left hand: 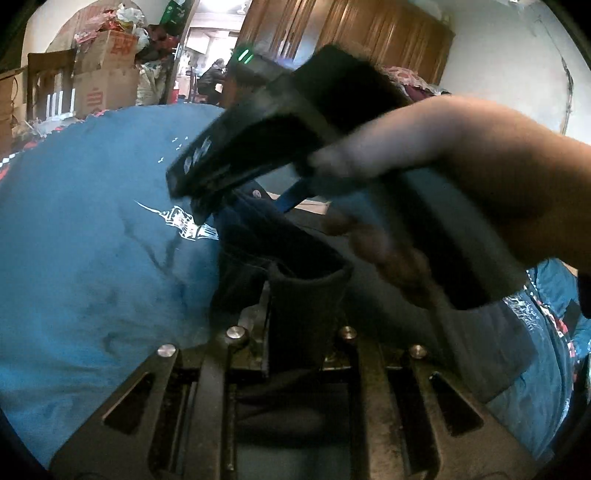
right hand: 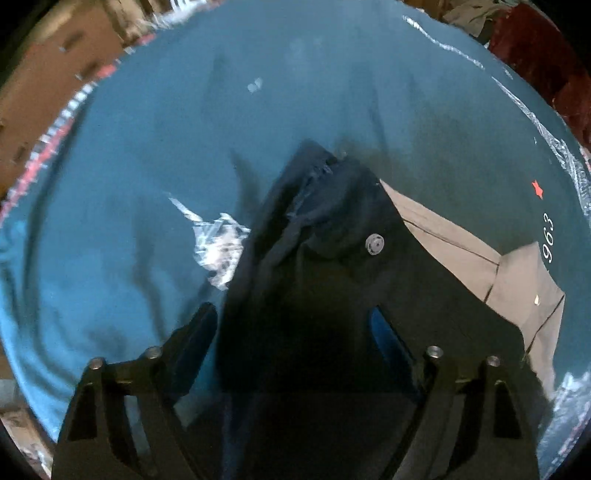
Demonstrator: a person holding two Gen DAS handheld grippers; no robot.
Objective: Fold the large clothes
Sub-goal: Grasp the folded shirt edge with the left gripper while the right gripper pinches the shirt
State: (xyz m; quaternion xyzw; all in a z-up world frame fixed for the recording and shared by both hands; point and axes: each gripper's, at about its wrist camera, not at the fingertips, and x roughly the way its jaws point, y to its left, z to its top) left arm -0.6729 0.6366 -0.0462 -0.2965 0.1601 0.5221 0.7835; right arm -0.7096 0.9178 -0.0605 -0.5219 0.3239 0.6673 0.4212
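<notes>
A dark navy garment (right hand: 332,258) with a white snap button (right hand: 375,243) and a tan lining (right hand: 461,243) lies bunched on a teal bedspread (right hand: 147,147). In the right wrist view my right gripper (right hand: 295,317) stands open, its blue-padded fingers (right hand: 388,332) on either side of the dark cloth. In the left wrist view my left gripper (left hand: 303,295) is shut on a fold of the dark garment (left hand: 255,236). A hand (left hand: 461,166) holds the right gripper (left hand: 240,206) just above that cloth, blurred by motion.
The teal bedspread (left hand: 92,240) carries white prints and a red-and-white border. Cardboard boxes (left hand: 107,74) and a chair are stacked at the back left. A doorway (left hand: 210,74) shows a seated person. Wooden cupboards (left hand: 369,33) line the back wall.
</notes>
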